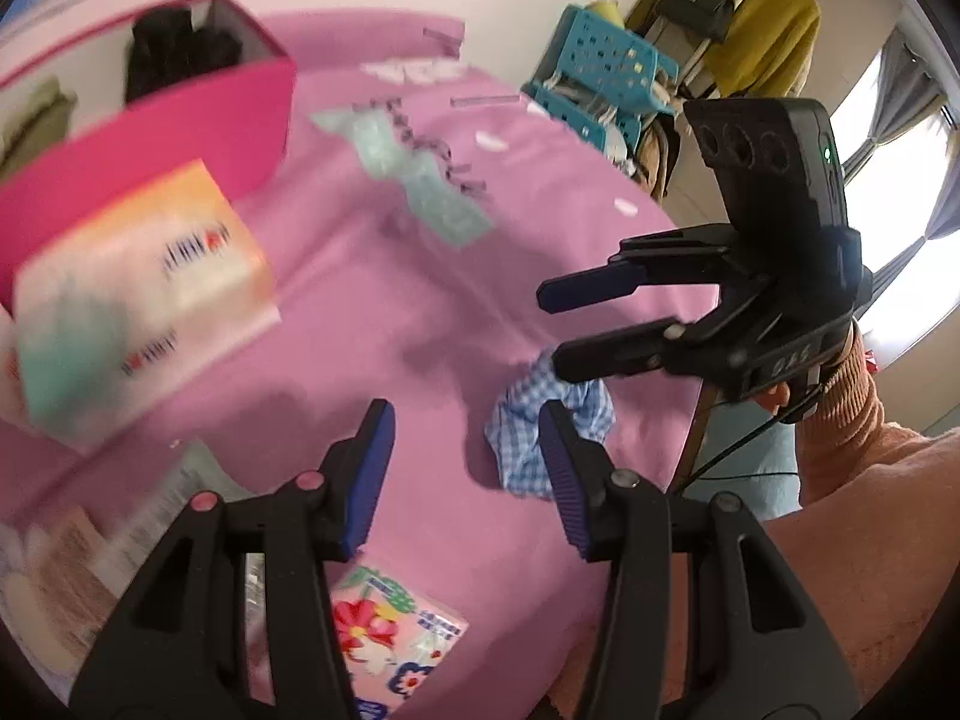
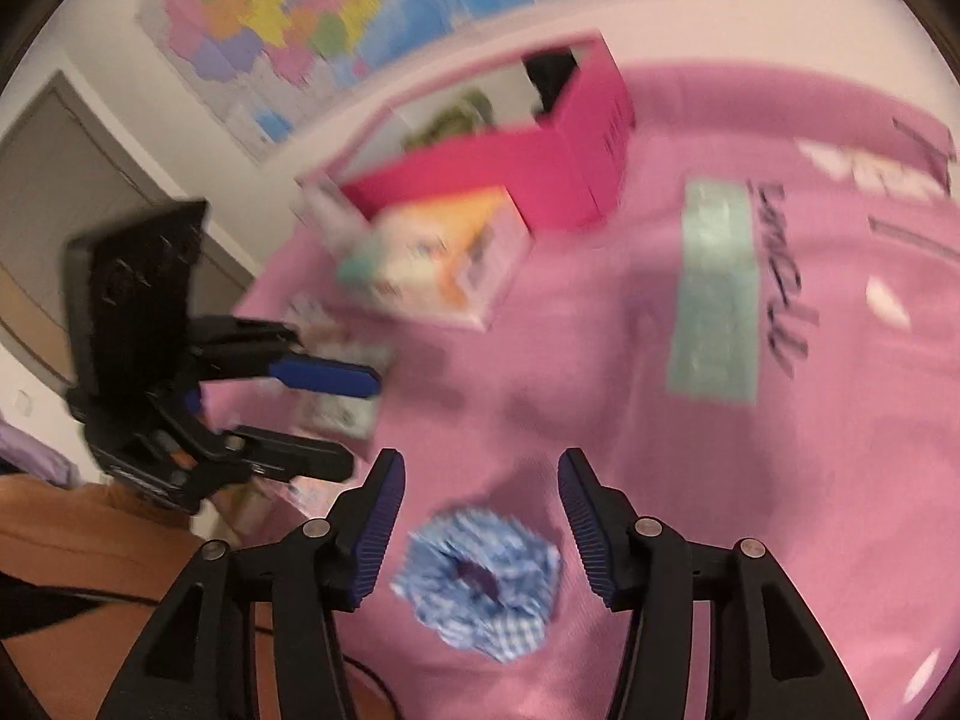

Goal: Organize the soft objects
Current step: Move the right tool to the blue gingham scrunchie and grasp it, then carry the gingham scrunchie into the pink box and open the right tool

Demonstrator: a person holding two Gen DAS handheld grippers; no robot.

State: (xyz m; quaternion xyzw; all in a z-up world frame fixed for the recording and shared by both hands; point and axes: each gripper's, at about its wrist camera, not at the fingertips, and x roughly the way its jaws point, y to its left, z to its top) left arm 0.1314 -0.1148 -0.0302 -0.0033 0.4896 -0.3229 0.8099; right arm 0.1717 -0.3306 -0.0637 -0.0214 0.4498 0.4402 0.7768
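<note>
A blue-and-white checked scrunchie [image 1: 528, 420] [image 2: 480, 582] lies crumpled on the pink cloth [image 1: 372, 312] near its front edge. My right gripper [image 2: 480, 468] hovers over it, open, with the scrunchie lying loose between the fingers and neither pad pressing on it. In the left wrist view the right gripper [image 1: 549, 327] comes in from the right, its lower finger just above the scrunchie. My left gripper [image 1: 465, 420] is open and empty beside the scrunchie; the right wrist view shows the left gripper [image 2: 360, 420] at the left. A pink open box [image 1: 180, 114] [image 2: 540, 162] at the back holds black and olive soft things.
A colourful tissue pack [image 1: 138, 294] [image 2: 432, 258] leans in front of the pink box. A flower-print packet [image 1: 390, 630] lies at the near edge. A teal basket [image 1: 606, 72] and hanging coats stand behind the table. An orange sleeve [image 1: 840, 450] is at the right.
</note>
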